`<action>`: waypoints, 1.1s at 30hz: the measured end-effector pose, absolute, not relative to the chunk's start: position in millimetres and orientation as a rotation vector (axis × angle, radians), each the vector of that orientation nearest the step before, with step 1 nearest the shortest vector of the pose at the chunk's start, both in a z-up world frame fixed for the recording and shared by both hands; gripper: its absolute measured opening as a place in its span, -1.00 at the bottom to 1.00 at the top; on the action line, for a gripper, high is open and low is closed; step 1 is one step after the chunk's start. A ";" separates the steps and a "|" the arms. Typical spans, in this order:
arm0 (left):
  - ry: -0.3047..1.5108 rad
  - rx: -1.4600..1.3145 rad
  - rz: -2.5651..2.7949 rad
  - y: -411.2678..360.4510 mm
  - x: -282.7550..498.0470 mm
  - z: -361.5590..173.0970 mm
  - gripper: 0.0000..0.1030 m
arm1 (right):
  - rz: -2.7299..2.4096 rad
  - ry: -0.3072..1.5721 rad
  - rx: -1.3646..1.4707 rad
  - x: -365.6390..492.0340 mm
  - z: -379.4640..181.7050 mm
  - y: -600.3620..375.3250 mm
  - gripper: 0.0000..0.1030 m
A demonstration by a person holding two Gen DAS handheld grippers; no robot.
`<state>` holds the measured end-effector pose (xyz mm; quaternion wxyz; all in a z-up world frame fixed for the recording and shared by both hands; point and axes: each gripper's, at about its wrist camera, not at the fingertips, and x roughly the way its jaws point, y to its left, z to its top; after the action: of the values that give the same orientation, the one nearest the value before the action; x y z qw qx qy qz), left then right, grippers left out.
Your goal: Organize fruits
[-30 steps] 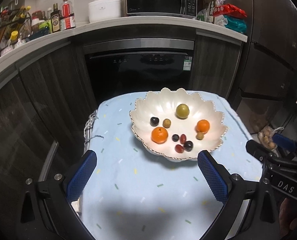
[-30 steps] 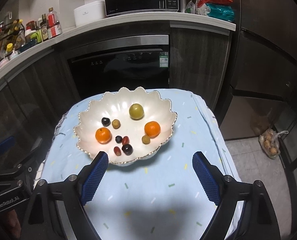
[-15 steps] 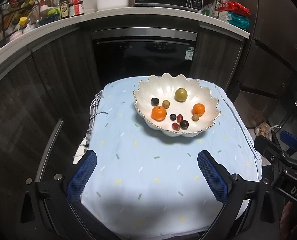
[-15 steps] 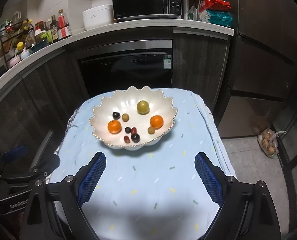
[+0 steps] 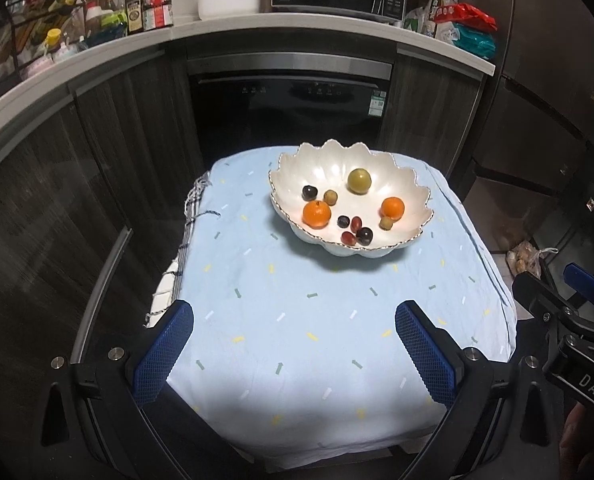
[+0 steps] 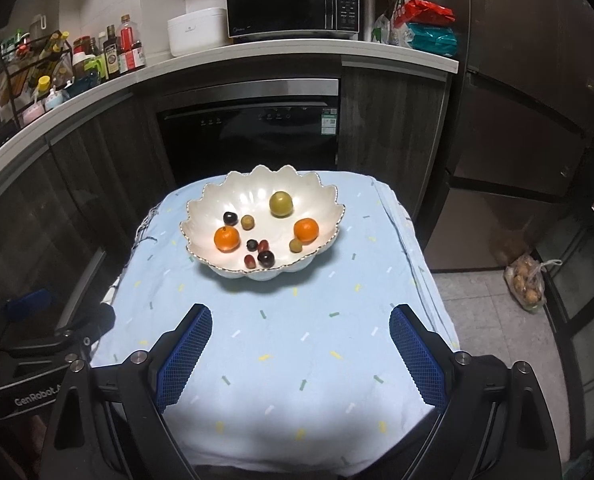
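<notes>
A white scalloped bowl (image 5: 333, 168) (image 6: 257, 192) stands at the far side of a small table under a light blue cloth (image 5: 297, 320) (image 6: 297, 320). In it lie two oranges (image 5: 316, 214) (image 6: 226, 239), a green round fruit (image 5: 359, 180) (image 6: 281, 203), and several small dark, red and yellowish fruits. My left gripper (image 5: 295, 316) hangs open over the cloth's near half, well short of the bowl, nothing between its blue pads. My right gripper (image 6: 301, 320) is open too, empty, equally far back. Each gripper shows at the other view's edge.
Dark cabinets and a black built-in oven (image 6: 253, 132) rise behind the table. The counter carries a microwave (image 6: 293, 4), a white cooker, bottles and snack bags. A tall fridge stands right. A plastic bag (image 6: 527, 284) of produce lies on the floor right of the table.
Both grippers have drawn back from the bowl, which now looks smaller and farther off; more of the cloth and the table's near edge has come into view. Both stay open and empty.
</notes>
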<state>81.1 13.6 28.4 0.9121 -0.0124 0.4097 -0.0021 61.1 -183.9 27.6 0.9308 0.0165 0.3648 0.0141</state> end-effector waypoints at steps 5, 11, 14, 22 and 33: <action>0.833 -0.020 -0.007 13.9 78.5 30.1 1.00 | 0.026 0.737 0.045 59.3 29.9 -186.1 0.78; 0.830 -0.017 -0.011 13.1 78.8 30.1 1.00 | 0.025 0.732 0.047 59.6 30.7 -187.0 0.78; 0.829 -0.016 -0.012 12.7 77.6 30.4 1.00 | 0.022 0.736 0.049 59.3 30.7 -188.5 0.78; 0.832 -0.016 -0.012 12.6 77.3 30.4 1.00 | 0.022 0.737 0.050 60.2 31.3 -189.5 0.78; 0.847 -0.012 -0.013 12.1 79.1 27.9 1.00 | 0.022 0.745 0.060 61.8 29.2 -189.8 0.78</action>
<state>79.1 12.1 27.9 0.9116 -0.0060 0.4111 -0.0063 61.8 -189.8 29.2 0.9309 0.0292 0.3639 0.0110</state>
